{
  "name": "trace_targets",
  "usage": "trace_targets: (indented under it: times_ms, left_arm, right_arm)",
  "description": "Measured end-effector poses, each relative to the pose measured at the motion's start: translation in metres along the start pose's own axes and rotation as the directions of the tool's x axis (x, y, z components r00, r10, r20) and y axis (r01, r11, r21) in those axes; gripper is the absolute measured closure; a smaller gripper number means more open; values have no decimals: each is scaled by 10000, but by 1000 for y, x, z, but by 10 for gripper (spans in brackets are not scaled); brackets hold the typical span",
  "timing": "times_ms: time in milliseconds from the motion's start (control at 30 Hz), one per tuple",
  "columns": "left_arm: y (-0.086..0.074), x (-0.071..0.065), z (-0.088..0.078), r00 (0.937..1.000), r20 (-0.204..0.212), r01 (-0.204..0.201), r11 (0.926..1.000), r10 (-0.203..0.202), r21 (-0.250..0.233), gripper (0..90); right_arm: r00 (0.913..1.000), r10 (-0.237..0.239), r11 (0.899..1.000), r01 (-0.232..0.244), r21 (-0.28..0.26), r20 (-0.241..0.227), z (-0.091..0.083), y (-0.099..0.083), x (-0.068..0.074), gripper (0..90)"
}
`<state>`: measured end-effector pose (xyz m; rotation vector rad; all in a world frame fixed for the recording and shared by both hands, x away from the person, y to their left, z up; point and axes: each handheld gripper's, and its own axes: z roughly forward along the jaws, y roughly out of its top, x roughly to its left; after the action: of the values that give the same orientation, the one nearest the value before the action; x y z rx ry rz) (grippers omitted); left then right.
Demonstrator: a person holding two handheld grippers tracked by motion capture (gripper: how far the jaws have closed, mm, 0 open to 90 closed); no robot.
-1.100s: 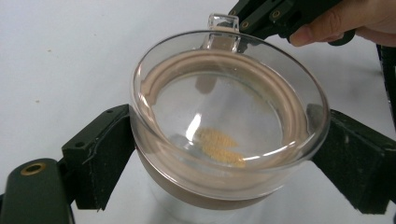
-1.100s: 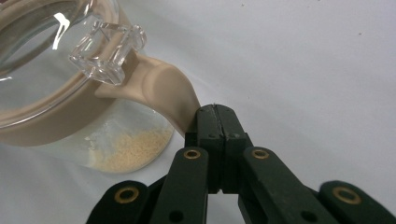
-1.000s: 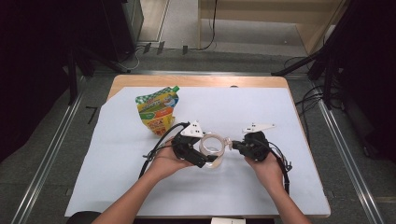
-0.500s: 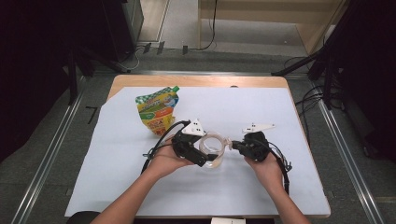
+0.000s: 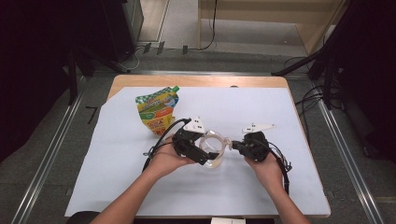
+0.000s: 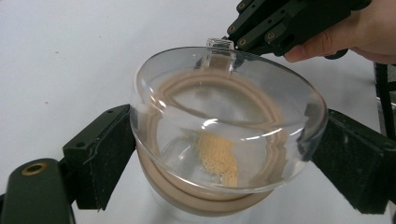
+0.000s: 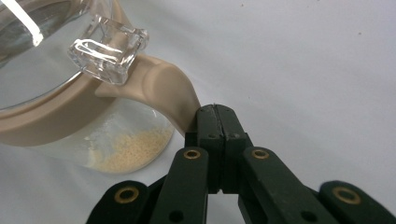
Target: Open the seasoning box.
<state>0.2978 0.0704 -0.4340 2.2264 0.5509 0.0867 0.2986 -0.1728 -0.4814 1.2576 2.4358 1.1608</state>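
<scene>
Hands come in from the bottom of the high view, each carrying a black hand-held gripper, and meet over a white sheet that covers the table (image 5: 289,121).

Between them is a small clear glass jar (image 5: 214,148) with a beige sealing ring and a clear domed lid. It sits near the middle of the sheet, slightly toward the person. A little pile of pale yellow grains (image 6: 218,156) lies at its bottom.

The left hand-held gripper (image 5: 196,150) clasps the jar body, with one padded jaw pressed against each side.

The right hand-held gripper (image 7: 215,122) is closed, its jaws pinching the beige tab (image 7: 163,91) of the sealing ring, just below the clear lid handle (image 7: 108,49).

A colourful stand-up pouch (image 5: 157,110) with a green cap stands farther back on the left, apart from the jar.
</scene>
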Motion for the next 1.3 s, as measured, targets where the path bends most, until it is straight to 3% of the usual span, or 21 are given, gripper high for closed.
trace_targets:
  times_ms: [167,267,367,400,567,700,800,933,1067,1300]
  left_arm:
    - [6,-1,-3,10000,-15,-56,10000,56,59,109]
    - [9,1,-5,9970,701,349,9987,-323,-363,203]
    - [13,0,-5,9964,769,385,9988,-359,-319,244]
    - [16,-3,-5,9976,662,190,9997,-181,-128,255]
    - [24,-8,-9,9949,1007,11,10000,-16,43,430]
    - [29,-9,-8,9856,1688,-101,9999,111,-69,602]
    - [33,-11,-7,9837,1769,-302,9995,312,-86,698]
    - [44,-13,-5,9747,2189,-470,9989,456,12,800]
    - [49,-15,-1,9728,2257,-554,9984,511,130,833]
    - [59,-12,9,9671,2539,-242,9995,179,220,795]
  right_arm:
    - [10000,-16,10000,16,27,22,0,0,1,900]
    - [10000,-16,10000,16,-17,-19,0,0,1,900]
    - [10000,-26,10000,26,10,14,-1,0,1,900]
    - [10000,-51,10000,51,31,34,-1,0,1,900]
    - [10000,-30,10000,30,-1,7,-1,0,1,900]
    - [10000,-34,10000,34,-18,-10,-1,-1,1,900]
    - [10000,-28,10000,28,-22,-14,-1,-1,1,900]
    - [10000,-20,10000,20,-25,-47,-1,-1,1,900]
    - [10000,-21,10000,21,-19,-58,-1,-1,0,900]
    - [9999,11,10000,-11,-17,-122,-1,-1,0,900]
